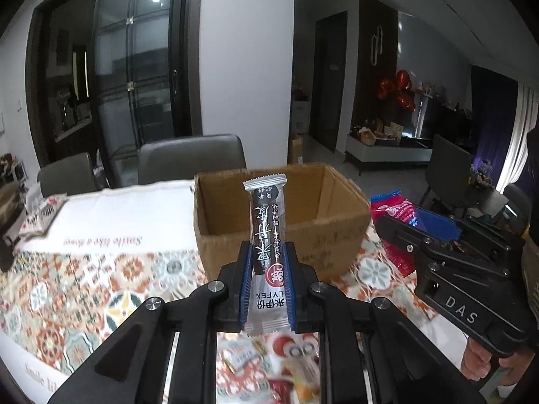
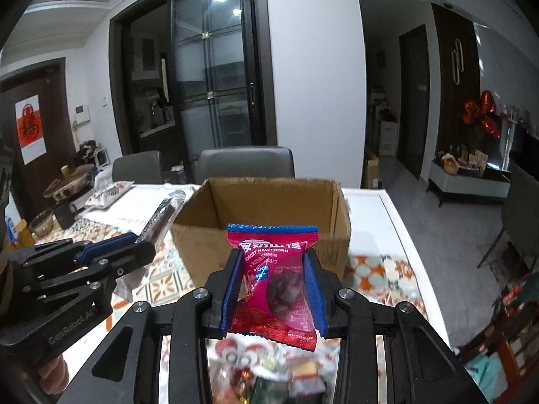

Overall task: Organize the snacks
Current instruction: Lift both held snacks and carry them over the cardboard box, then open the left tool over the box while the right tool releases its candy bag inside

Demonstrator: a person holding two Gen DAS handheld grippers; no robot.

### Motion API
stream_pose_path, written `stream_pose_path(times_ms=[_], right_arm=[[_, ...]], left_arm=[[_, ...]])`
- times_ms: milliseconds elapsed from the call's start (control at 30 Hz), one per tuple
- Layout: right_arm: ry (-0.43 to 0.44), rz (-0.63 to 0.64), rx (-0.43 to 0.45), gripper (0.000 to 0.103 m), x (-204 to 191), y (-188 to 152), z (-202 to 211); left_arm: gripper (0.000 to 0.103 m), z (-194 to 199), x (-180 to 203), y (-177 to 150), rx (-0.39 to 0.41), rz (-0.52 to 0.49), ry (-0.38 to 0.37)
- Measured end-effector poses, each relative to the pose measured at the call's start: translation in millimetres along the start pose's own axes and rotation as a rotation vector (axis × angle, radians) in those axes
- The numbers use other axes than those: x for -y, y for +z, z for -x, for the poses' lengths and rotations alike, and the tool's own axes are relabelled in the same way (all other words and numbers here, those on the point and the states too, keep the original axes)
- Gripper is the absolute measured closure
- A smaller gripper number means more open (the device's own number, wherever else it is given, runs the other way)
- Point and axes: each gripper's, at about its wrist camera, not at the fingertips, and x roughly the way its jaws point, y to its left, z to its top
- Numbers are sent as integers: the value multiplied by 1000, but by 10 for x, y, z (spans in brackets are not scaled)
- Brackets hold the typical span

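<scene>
My left gripper (image 1: 267, 252) is shut on a long silver and dark snack bar (image 1: 267, 222) that stands upright between its blue pads, in front of an open cardboard box (image 1: 340, 232). In the right wrist view, my right gripper (image 2: 273, 262) is shut on a red yogurt hawthorn packet (image 2: 274, 279), also just in front of the cardboard box (image 2: 198, 239). The left gripper (image 2: 134, 242) with its snack bar (image 2: 161, 215) shows at the left of that view. The right gripper's black body (image 1: 471, 269) and red packet (image 1: 401, 215) show at the right of the left wrist view.
A patterned tablecloth (image 1: 84, 286) covers the table. Several loose snacks (image 2: 269, 370) lie blurred below both grippers. Grey chairs (image 1: 192, 158) stand behind the table. Cups, bowls and a bag (image 2: 67, 198) crowd the far left end. The table's right edge (image 2: 401, 222) drops to the floor.
</scene>
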Motion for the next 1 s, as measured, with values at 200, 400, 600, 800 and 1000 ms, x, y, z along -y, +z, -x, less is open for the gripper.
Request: stream_pose_path(times_ms=[200,400,600,800,1000], right_arm=[[3,13,-24,66,84,365,-297],[10,8,-69,66,191,584,-643],[1,9,-121,66,260,635,-1017],[-18,-6,-123,65,275,658,-1209],[-80,-14,-102,40,306,584,-1114]], left_arm=[[85,-243,-77,336,-4,-9,9],[85,-590,-125,541,-29,-24,25],[85,-931,-209,624,-40,-25,10],[71,-1141,-261,665,-64,-10,48],[52,-912,-286,542,-47,-24,114]])
